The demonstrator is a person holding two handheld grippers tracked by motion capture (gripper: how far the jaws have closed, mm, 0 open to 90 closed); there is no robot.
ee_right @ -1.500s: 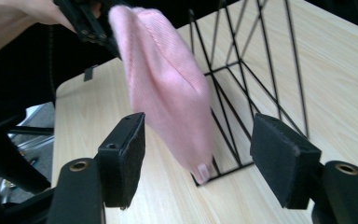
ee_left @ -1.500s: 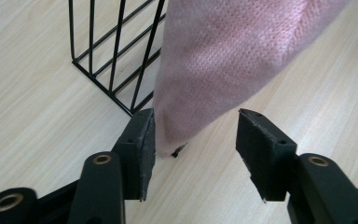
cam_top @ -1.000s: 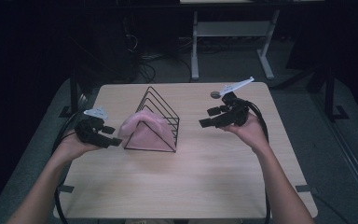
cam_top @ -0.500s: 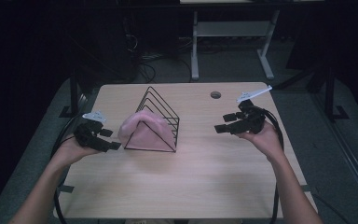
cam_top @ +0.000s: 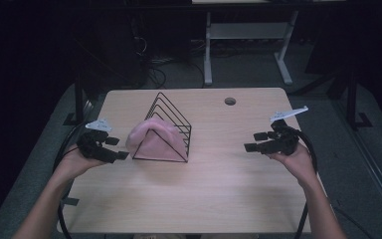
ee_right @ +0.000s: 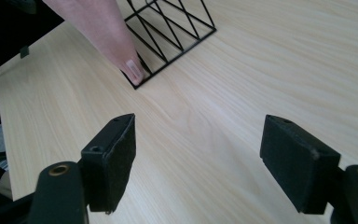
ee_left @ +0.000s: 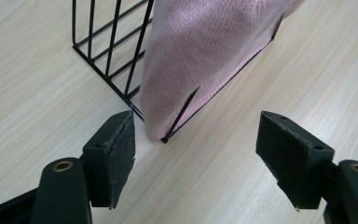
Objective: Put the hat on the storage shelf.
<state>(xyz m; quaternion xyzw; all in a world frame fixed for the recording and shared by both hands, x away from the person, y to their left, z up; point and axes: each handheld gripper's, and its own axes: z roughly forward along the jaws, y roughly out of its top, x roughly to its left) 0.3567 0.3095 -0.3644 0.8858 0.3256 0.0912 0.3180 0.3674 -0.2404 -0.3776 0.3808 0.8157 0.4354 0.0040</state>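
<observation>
At the left of the table (cam_top: 219, 199), the left gripper (cam_top: 115, 148) rests low in the person's left hand, just beside the near left corner of the black wire rack (cam_top: 171, 122). Its 2 jaws have just been opening and now stand wide apart with nothing between them; in the left gripper view that corner of the wire rack (ee_left: 107, 56) and the hem of the pink cloth (ee_left: 205, 60) lie just beyond the left gripper (ee_left: 196, 154), not touching the pads.

The pink cloth (cam_top: 154, 140) hangs draped over the near end of the wire rack, which stands upright near the table's middle, a little to the left. The cloth covers the triangular front face and reaches down to the tabletop.

Farther right, a round hole (cam_top: 230, 101) sits in the tabletop toward the far edge.

At the right, the right gripper (cam_top: 255, 142) is held above the table, well apart from the rack, pointing left toward it. Its jaws are spread wide and empty; the right gripper view shows bare wood between the pads of the right gripper (ee_right: 198, 158), with the rack (ee_right: 168, 32) and cloth (ee_right: 102, 32) beyond.
</observation>
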